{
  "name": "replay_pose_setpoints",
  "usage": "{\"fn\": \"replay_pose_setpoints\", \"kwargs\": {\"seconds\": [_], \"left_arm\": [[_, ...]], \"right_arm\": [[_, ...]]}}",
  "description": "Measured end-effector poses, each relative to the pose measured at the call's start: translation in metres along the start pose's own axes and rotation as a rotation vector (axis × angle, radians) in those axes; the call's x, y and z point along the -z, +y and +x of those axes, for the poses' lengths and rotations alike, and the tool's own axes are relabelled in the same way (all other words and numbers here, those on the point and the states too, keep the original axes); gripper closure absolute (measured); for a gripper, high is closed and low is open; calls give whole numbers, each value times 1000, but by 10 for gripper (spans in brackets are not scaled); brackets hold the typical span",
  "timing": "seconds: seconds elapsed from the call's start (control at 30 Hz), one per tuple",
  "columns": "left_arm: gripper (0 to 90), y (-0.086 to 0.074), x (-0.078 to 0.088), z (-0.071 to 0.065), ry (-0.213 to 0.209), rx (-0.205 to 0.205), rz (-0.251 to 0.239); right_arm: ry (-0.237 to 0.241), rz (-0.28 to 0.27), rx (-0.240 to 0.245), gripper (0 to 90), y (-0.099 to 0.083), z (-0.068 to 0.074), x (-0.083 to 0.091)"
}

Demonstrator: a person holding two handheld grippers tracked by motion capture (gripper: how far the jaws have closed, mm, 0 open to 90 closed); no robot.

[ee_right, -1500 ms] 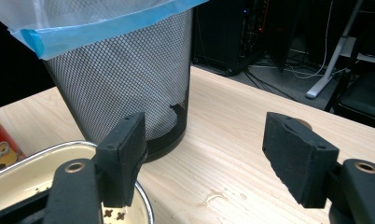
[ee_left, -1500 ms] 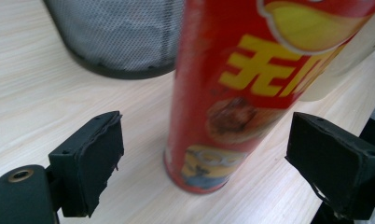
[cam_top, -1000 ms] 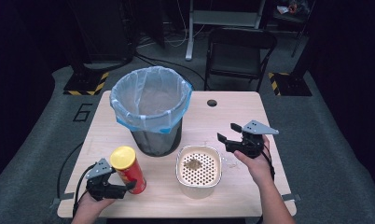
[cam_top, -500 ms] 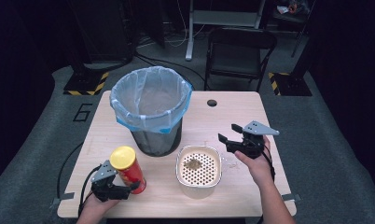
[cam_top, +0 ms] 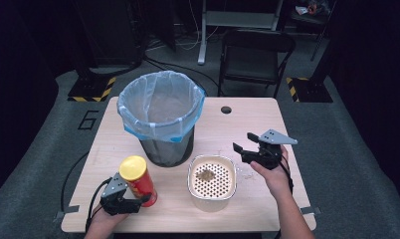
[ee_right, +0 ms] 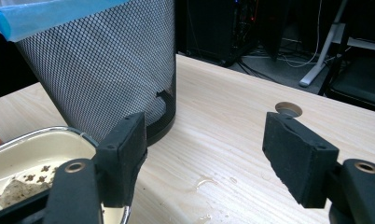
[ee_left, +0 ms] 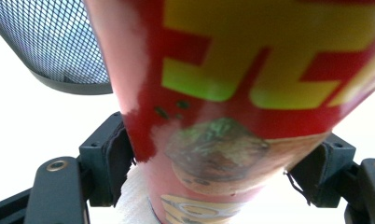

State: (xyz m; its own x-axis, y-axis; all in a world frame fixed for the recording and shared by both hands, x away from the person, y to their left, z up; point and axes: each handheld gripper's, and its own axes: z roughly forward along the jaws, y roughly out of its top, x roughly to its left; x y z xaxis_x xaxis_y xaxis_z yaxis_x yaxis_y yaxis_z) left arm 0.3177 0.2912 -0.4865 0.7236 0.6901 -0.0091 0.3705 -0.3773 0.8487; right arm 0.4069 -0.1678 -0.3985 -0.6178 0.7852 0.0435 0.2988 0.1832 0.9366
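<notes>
Now the left gripper [cam_top: 138, 201] fingers have just closed on the red can [cam_top: 137, 180]

We are in what looks like a lab or test room set up for recording, not a home. A small pale wooden table with a round cable hole [cam_top: 226, 109] stands alone on grey carpeted floor [cam_top: 337, 149], and a large number six [cam_top: 88, 120] is marked on the floor at its far left. Yellow-and-black hazard-striped floor plates [cam_top: 91, 89] sit at the far left and far right. Beyond the table we see a black folding chair [cam_top: 255, 55], the white metal leg of a desk [cam_top: 204, 35] and loose cables [cam_top: 173, 64] trailing across the floor, with dark equipment racks [ee_right: 223, 28] behind.
</notes>
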Motion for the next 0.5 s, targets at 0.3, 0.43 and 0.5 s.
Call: {"fn": "replay_pose_setpoints", "kwargs": {"seconds": [0.3,0.43,0.5], "left_arm": [[239,5,3,-4,-1,-13,0],[240,8,6,-4,6,-4,-8],[240,11,9,-4,0,1,-9]], "right_arm": [[-3,0,-6,301,-2,-1,0],[-5,5,-14,301,-2,-1,0],[-5,5,-9,300,-3,-2,0]]}}
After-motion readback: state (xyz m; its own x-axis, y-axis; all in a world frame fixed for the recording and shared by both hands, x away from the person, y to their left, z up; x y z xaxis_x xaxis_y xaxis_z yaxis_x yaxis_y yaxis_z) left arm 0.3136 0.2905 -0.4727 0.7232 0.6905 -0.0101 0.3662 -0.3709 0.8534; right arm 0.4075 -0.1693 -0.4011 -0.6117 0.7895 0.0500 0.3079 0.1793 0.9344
